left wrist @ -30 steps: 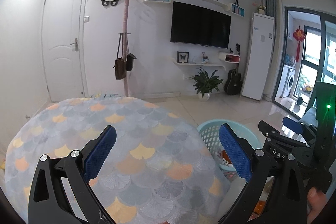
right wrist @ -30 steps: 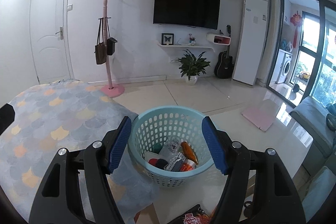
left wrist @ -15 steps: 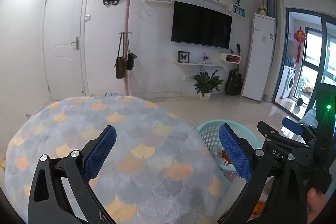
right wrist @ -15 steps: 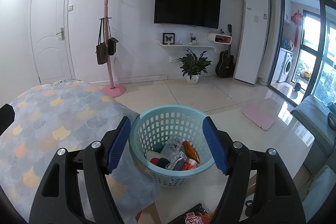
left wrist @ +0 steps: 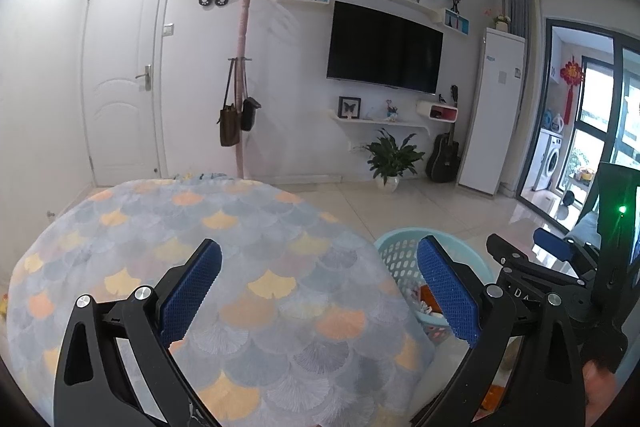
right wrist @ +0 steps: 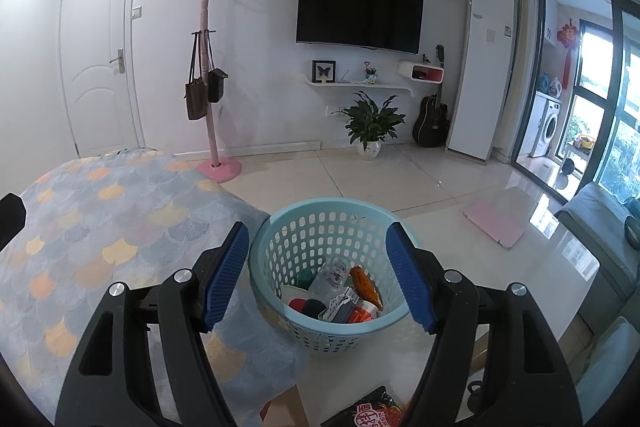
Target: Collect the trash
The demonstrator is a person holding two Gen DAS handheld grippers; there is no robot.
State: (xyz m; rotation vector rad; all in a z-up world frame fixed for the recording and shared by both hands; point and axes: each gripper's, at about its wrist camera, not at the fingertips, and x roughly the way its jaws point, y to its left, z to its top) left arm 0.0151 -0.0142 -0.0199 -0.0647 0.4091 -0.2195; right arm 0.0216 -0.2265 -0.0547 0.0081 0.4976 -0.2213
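Note:
A light blue perforated basket (right wrist: pixel 320 227) stands on the floor beside the table and holds several pieces of trash (right wrist: pixel 340 295), among them a clear bottle and an orange wrapper. My right gripper (right wrist: pixel 320 275) is open and empty, held above the basket. My left gripper (left wrist: pixel 320 291) is open and empty above the table with the scale-patterned cloth (left wrist: pixel 160 227). The basket also shows in the left wrist view (left wrist: pixel 404 247), partly behind the right finger. A dark red-printed packet (right wrist: pixel 372 413) lies at the bottom edge of the right wrist view.
A pink coat stand (right wrist: pixel 212 67) with hanging bags stands behind the table. A potted plant (right wrist: pixel 370 127), a guitar (right wrist: pixel 432 123) and a white cabinet (right wrist: pixel 484 75) line the far wall. A pink mat (right wrist: pixel 494 227) lies on the tiled floor. A grey sofa (right wrist: pixel 604 227) is at the right.
Both views have shifted very slightly. Both grippers stay open and empty. The basket and its contents have not moved.

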